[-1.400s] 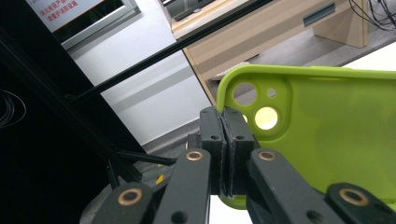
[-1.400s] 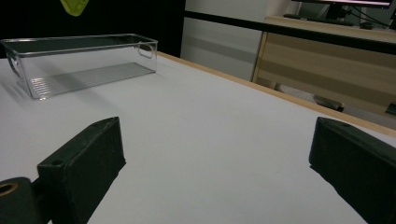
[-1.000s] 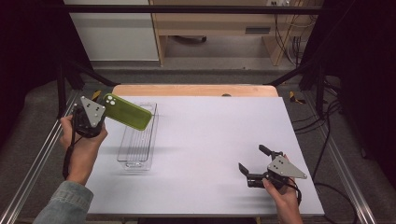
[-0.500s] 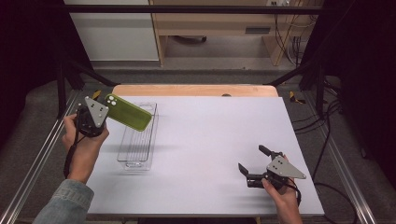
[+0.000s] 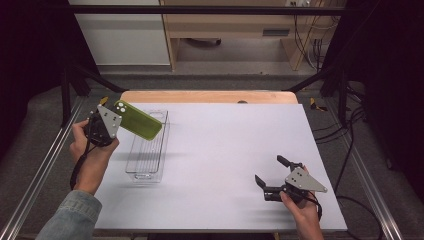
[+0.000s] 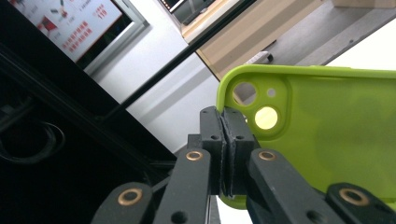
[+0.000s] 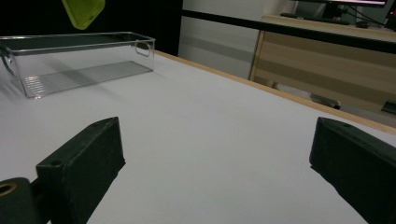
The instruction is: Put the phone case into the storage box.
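Left claw (image 5: 117, 118) grips a green phone case (image 5: 138, 120) over a clear bin (image 5: 148, 145) near the bench's (image 5: 225, 150) left edge. Right claw (image 5: 272, 175) rests wide open by the near right corner.

one lime-green soft plastic phone case (image 5: 137, 120) with round camera holes, at about ten o'clock on the table. one clear, long rectangular plastic bin (image 5: 148, 148) with a ribbed floor, at about nine o'clock. one white rectangular table top (image 5: 225, 150) with a pale wooden edge at twelve o'clock. two black two-jaw grippers: the left gripper (image 5: 102, 126) at ten o'clock and the right gripper (image 5: 272, 176) at four o'clock. two hands, one on each gripper. one blue denim sleeve (image 5: 70, 215) at seven o'clock.
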Demonstrator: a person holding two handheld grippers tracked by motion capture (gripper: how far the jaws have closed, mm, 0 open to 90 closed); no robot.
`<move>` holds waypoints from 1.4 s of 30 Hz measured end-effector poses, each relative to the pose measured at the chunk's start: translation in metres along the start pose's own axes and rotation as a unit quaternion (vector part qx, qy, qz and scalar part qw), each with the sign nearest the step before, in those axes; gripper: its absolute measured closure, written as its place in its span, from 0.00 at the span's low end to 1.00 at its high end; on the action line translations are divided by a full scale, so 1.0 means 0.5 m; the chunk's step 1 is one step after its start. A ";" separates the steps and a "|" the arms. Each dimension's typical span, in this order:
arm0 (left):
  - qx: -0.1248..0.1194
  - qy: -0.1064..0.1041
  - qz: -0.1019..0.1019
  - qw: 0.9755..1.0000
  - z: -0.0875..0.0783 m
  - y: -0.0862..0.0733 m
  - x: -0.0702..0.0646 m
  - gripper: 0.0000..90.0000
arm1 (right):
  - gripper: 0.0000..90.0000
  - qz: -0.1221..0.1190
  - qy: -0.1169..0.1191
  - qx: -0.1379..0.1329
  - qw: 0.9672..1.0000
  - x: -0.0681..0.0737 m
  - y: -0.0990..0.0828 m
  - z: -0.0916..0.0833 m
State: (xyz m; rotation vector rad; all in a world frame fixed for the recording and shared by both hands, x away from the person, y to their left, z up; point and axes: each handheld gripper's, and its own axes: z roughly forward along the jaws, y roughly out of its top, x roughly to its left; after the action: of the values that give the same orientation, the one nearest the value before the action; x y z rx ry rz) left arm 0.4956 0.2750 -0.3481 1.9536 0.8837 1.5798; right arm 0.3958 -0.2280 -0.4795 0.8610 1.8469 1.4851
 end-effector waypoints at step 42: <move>-0.002 0.020 0.155 0.988 0.029 0.026 -0.033 0.98 | 0.04 0.027 -0.004 -0.014 1.000 -0.011 0.001 -0.008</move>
State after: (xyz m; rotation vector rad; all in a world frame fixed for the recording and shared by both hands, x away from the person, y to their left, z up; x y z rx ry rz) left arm 0.5102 0.2543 -0.3531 2.1440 0.6103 1.7950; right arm 0.3961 -0.2345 -0.4779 0.9076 1.8055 1.5352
